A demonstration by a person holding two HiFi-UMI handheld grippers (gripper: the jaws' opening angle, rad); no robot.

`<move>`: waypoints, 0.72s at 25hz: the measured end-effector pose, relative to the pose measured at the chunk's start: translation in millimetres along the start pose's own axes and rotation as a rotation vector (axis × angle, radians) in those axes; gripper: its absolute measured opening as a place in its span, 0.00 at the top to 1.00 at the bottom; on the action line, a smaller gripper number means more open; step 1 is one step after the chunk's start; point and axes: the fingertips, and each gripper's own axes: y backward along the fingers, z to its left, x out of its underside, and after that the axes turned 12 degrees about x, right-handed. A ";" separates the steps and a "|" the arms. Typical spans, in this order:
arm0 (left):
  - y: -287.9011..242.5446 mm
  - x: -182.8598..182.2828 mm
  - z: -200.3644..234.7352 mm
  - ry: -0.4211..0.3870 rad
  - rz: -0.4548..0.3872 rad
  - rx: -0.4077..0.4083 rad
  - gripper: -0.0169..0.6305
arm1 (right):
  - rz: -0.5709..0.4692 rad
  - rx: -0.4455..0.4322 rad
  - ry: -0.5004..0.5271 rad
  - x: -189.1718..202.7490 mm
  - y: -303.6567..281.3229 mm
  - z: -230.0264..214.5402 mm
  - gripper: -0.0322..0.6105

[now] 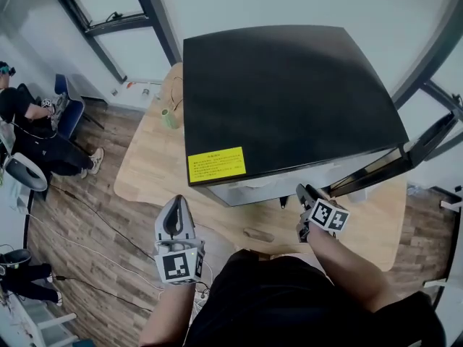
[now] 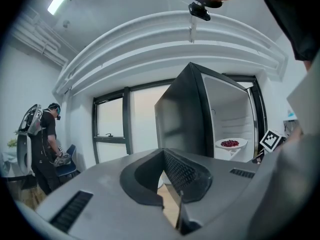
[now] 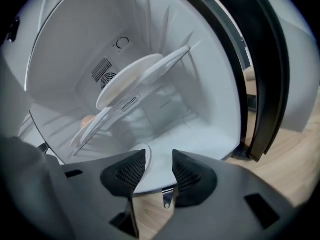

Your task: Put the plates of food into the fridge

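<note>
A black mini fridge [image 1: 289,100] stands on a wooden table [image 1: 148,168], its door [image 1: 405,161] swung open to the right. My right gripper [image 1: 304,191] reaches into the opening. Its jaws [image 3: 159,166] are open, and a white plate's rim [image 3: 141,153] lies beside the left pad without being pressed. Higher up, another white plate [image 3: 132,79] rests on a shelf, and something orange [image 3: 87,120] shows below it. From the left gripper view a plate of red food [image 2: 230,144] sits inside the fridge. My left gripper [image 1: 176,215] hangs shut and empty off the table's near edge.
A green roll [image 1: 170,118] stands on the table left of the fridge. People [image 1: 36,147] sit by chairs at the far left, and cables [image 1: 87,248] run across the wooden floor. Window frames line the back wall.
</note>
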 end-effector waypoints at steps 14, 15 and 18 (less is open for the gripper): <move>-6.2 2.3 -96.6 0.021 0.033 0.126 0.97 | -0.325 -0.156 0.447 -69.0 111.1 21.2 0.78; -7.5 1.3 -102.7 0.022 0.032 0.136 0.97 | -0.345 -0.175 0.464 -73.8 120.4 26.3 0.80; -11.7 1.9 -116.2 0.021 0.037 0.158 0.97 | -0.394 -0.211 0.519 -83.9 142.8 38.9 0.82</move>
